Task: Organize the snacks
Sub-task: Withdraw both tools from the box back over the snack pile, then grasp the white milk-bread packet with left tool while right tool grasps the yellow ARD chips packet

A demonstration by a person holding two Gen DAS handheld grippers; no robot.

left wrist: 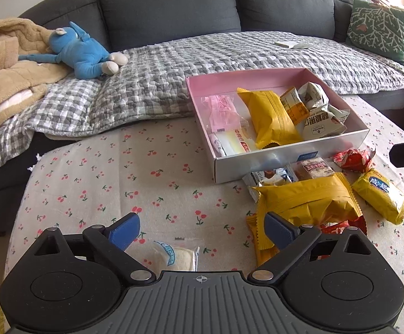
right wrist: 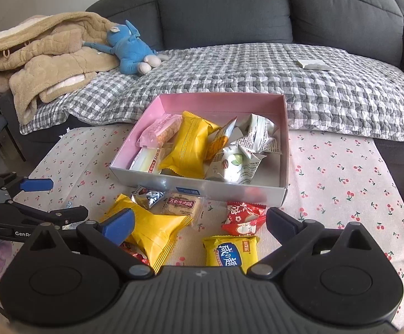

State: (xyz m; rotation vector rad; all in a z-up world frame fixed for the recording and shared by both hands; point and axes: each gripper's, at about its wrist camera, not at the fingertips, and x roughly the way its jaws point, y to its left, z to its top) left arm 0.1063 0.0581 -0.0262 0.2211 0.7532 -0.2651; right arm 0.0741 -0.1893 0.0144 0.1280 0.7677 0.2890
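Beside the box (right wrist: pixel 216 192), both grippers (right wrist: pixel 199 222) (spread wide) hover.

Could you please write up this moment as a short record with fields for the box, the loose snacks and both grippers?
box: pink-lined cardboard box on cherry-print tablecloth, several packets inside
in box: large yellow packet
loose, before box: crumpled yellow packet, red packet, small yellow packet with blue label
left gripper: open, over clear-wrapped white snack
right gripper: open, empty
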